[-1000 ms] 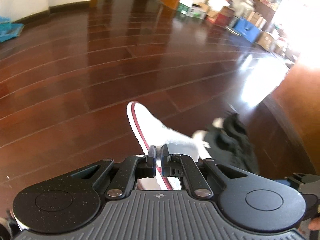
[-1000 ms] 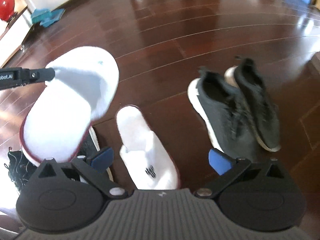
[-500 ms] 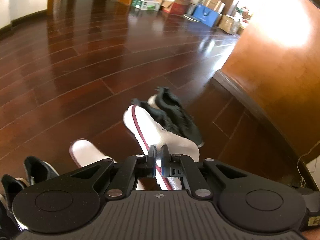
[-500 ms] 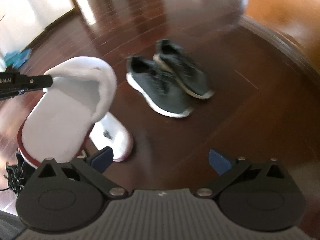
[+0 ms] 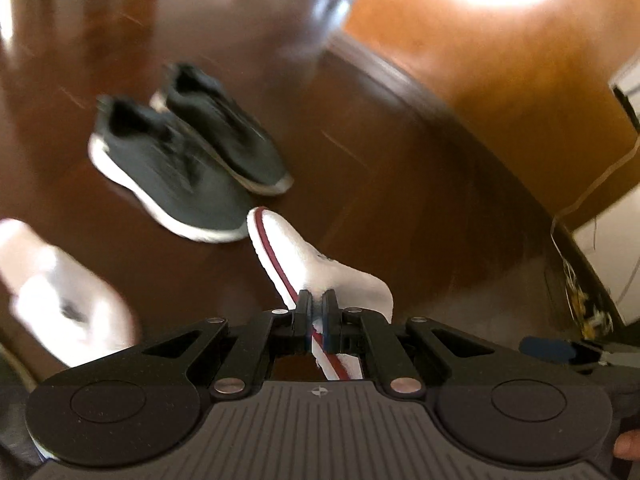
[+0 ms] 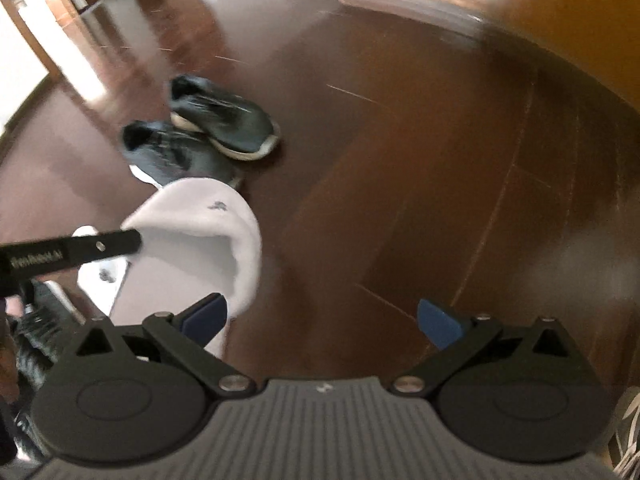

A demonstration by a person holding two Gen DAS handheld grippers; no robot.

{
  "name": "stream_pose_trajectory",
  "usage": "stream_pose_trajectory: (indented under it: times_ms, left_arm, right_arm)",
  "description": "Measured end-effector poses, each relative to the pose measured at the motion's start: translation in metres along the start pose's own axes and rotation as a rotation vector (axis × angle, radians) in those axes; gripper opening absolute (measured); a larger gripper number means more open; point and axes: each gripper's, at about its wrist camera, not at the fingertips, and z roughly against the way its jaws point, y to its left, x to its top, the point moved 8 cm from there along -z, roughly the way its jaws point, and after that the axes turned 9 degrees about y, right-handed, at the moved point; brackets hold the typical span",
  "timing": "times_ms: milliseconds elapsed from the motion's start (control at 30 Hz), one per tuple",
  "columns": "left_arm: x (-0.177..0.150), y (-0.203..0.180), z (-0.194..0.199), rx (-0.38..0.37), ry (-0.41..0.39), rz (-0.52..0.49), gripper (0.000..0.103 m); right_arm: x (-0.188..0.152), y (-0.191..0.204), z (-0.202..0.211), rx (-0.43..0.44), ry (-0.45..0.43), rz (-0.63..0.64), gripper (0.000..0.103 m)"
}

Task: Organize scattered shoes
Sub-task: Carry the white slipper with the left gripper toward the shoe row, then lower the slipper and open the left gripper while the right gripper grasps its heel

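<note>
My left gripper [image 5: 317,300] is shut on the edge of a white slipper [image 5: 308,260] with a dark red sole rim, held above the wooden floor. In the right wrist view the same white slipper [image 6: 208,224] hangs at left with the left gripper's finger [image 6: 80,249] on its upper. A second white slipper [image 5: 60,296] lies on the floor at lower left, blurred. A pair of dark sneakers [image 5: 188,160] with pale soles sits side by side beyond it, also seen as dark sneakers [image 6: 200,136]. My right gripper [image 6: 320,320] is open and holds nothing.
An orange-brown wall with a dark baseboard [image 5: 440,112] curves along the right. Thin cables [image 5: 576,280] hang by a white surface at far right. Another dark laced shoe [image 6: 44,320] lies at the lower left edge. Bare dark floorboards [image 6: 440,200] spread to the right.
Both views have swung right toward the wall. The held slipper has travelled past the dark sneakers, which now lie to its left. The right gripper stays open.
</note>
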Motion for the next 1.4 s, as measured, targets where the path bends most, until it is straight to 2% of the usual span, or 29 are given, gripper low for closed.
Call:
stream_pose_trajectory:
  times_ms: [133, 233, 367, 467, 567, 600, 633, 667, 767, 867, 1000, 1133, 1200, 1400]
  left_arm:
    - [-0.016, -0.014, -0.052, -0.043, 0.069, -0.016, 0.006]
    - [-0.03, -0.018, -0.073, -0.049, 0.118, -0.041, 0.006]
    - [-0.053, -0.019, -0.092, -0.041, 0.176, -0.057, 0.006]
    - [-0.066, -0.013, -0.101, -0.028, 0.21, -0.057, 0.008]
    - [-0.074, -0.006, -0.103, -0.008, 0.225, -0.054, 0.017]
    - [-0.076, -0.003, -0.102, 0.005, 0.226, -0.056, 0.038]
    - [-0.077, -0.001, -0.1, 0.024, 0.222, -0.061, 0.07]
    - [-0.078, 0.002, -0.098, 0.044, 0.218, -0.067, 0.079]
    - [-0.082, 0.015, -0.085, 0.071, 0.212, -0.066, 0.078]
    - [-0.085, 0.032, -0.069, 0.119, 0.2, -0.056, 0.082]
    - [-0.09, 0.057, -0.048, 0.178, 0.199, -0.042, 0.083]
    - [-0.092, 0.08, -0.029, 0.226, 0.189, -0.002, 0.084]
    - [-0.094, 0.093, -0.017, 0.23, 0.178, 0.051, 0.084]
    - [-0.088, 0.103, -0.008, 0.214, 0.151, 0.124, 0.084]
  right_arm:
    - [-0.003, -0.018, -0.019, -0.006, 0.015, -0.085, 0.103]
    - [-0.006, -0.027, -0.032, -0.01, 0.032, -0.12, 0.103]
    - [-0.012, -0.029, -0.042, -0.024, 0.06, -0.124, 0.103]
    - [-0.015, -0.024, -0.046, 0.008, 0.067, -0.131, 0.103]
    - [-0.016, -0.02, -0.052, 0.058, 0.077, -0.162, 0.103]
    - [-0.016, -0.018, -0.055, 0.081, 0.08, -0.181, 0.103]
    - [-0.016, -0.015, -0.059, 0.117, 0.085, -0.215, 0.103]
    - [-0.016, -0.014, -0.063, 0.145, 0.087, -0.244, 0.103]
    - [-0.02, -0.007, -0.075, 0.221, 0.106, -0.352, 0.103]
    - [-0.025, 0.003, -0.091, 0.29, 0.124, -0.443, 0.102]
    - [-0.028, 0.011, -0.109, 0.345, 0.122, -0.55, 0.1]
    - [-0.024, 0.014, -0.121, 0.362, 0.083, -0.629, 0.098]
    - [-0.022, 0.011, -0.127, 0.365, 0.058, -0.686, 0.098]
    - [-0.017, 0.006, -0.139, 0.354, 0.045, -0.788, 0.083]
